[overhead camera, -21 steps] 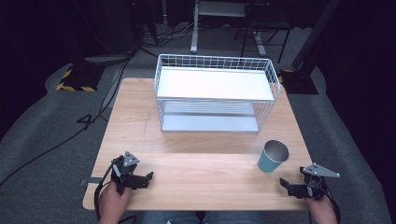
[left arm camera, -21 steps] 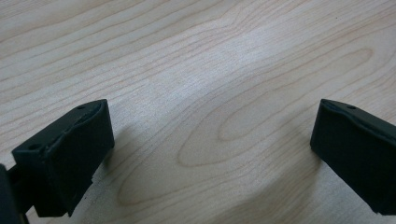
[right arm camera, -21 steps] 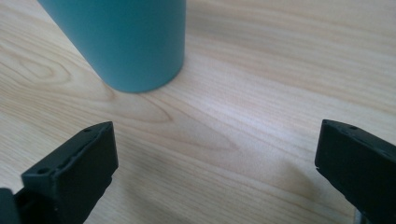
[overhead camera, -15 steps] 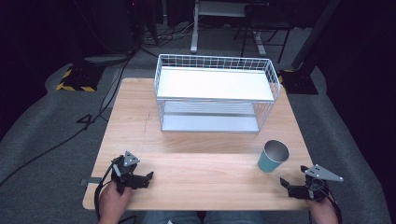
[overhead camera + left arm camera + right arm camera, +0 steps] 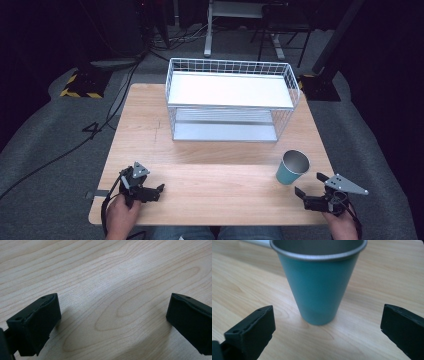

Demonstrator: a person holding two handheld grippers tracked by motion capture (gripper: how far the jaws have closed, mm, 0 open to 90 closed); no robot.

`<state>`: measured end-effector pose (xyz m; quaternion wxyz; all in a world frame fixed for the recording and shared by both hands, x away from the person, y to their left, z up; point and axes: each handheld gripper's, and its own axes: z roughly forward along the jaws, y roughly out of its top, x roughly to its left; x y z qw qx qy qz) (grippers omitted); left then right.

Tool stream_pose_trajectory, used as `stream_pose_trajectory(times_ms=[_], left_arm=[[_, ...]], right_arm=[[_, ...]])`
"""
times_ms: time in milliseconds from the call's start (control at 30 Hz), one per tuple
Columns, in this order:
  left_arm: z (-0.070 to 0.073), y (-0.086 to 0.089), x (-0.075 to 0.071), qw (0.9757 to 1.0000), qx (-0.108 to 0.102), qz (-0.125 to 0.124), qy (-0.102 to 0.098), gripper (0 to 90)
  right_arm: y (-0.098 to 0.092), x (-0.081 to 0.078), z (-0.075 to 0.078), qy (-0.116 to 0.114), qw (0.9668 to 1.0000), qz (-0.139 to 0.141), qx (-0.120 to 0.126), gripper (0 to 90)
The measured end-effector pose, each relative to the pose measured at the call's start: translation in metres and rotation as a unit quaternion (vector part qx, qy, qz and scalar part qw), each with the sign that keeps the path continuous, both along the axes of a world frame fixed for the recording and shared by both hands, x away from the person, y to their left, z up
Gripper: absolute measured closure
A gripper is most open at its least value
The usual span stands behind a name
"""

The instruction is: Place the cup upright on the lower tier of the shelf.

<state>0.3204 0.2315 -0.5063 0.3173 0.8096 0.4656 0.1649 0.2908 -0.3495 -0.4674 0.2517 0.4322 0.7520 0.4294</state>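
The right gripper [image 5: 307, 189] sits at the near right corner of the table [image 5: 210, 195], held in the person's right hand [image 5: 341, 223], jaws wide apart w/ nothing btwn them. It points toward the cup [image 5: 292, 167], which stands upright just ahead of it, near but not touching. In the right gripper view the cup [image 5: 319, 285] is centred btwn the two black jaws but farther out than their tips; bare wood shows btwn the jaw tips and the cup's base. Cup is teal outside, grey metal inside w/ a metal rim, wider at top than at base, and looks empty as far as the inside shows.

Left gripper [image 5: 159, 189] rests low at the near left edge of the table, in the left hand [image 5: 121, 215], pointing toward the table's middle. Its jaws also stand wide apart; in the left gripper view there's just bare wood grain [image 5: 110, 290] btwn them.

A white wire rack [image 5: 231, 102] stands at the far middle of the table, w/ a white top shelf and a lower shelf under it. Cup is in front of the rack's right end, well apart from it. The two grippers are well apart, one at each near corner. Grey carpet floor [image 5: 45, 150] around the table, w/ a black cable [image 5: 65, 152] running across it on the left.
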Motion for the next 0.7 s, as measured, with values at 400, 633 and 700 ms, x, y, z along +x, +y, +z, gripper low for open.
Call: stream_pose_trajectory(times_ms=[400,633,700], left_arm=[[0.0,0.0,0.0,1.0,0.002,0.0,-0.001,0.0],[0.0,0.0,0.0,1.0,0.002,0.0,-0.001,0.0],[0.0,0.0,0.0,1.0,0.002,0.0,-0.001,0.0]], right_arm=[[0.016,0.022,-0.001,0.015,0.9998,-0.008,0.009,1.6],[0.023,0.037,-0.011,0.027,0.9994,-0.016,0.013,4.8],[0.022,0.039,-0.012,0.03,0.9994,-0.002,0.02,13.7]])
